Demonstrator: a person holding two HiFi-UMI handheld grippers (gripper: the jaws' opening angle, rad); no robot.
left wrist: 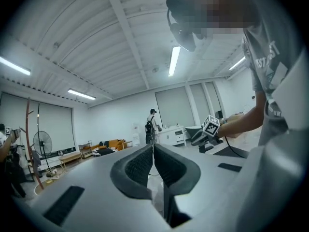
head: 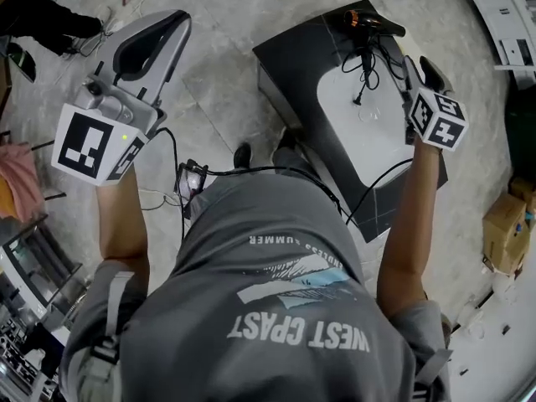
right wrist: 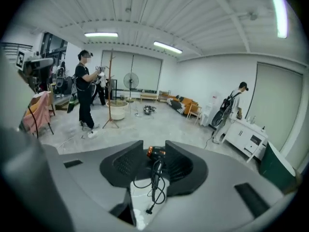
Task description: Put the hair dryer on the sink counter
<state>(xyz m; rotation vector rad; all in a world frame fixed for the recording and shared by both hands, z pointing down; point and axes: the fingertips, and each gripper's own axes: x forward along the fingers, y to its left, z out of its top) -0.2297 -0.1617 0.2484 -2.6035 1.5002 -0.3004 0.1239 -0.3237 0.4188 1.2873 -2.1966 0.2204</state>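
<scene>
The black hair dryer (head: 373,22) with an orange nozzle lies at the far end of the dark sink counter (head: 293,57). Its cord (head: 366,69) trails over the white basin (head: 377,141). My right gripper (head: 419,67) hovers over the basin's right side, short of the dryer, and points at it. In the right gripper view the hair dryer (right wrist: 155,152) and cord (right wrist: 155,182) show through the gap of the right gripper (right wrist: 154,161), whose jaws stand partly apart and touch nothing. My left gripper (head: 172,23) is raised at the left, away from the counter. The left gripper (left wrist: 153,151) is shut and holds nothing.
A cardboard box (head: 507,229) sits on the floor to the right of the counter. White furniture (head: 502,15) stands at the back right. Cables run over the floor near the person's feet (head: 194,178). A standing person (right wrist: 87,91), a fan (right wrist: 130,83) and a coat stand are far off.
</scene>
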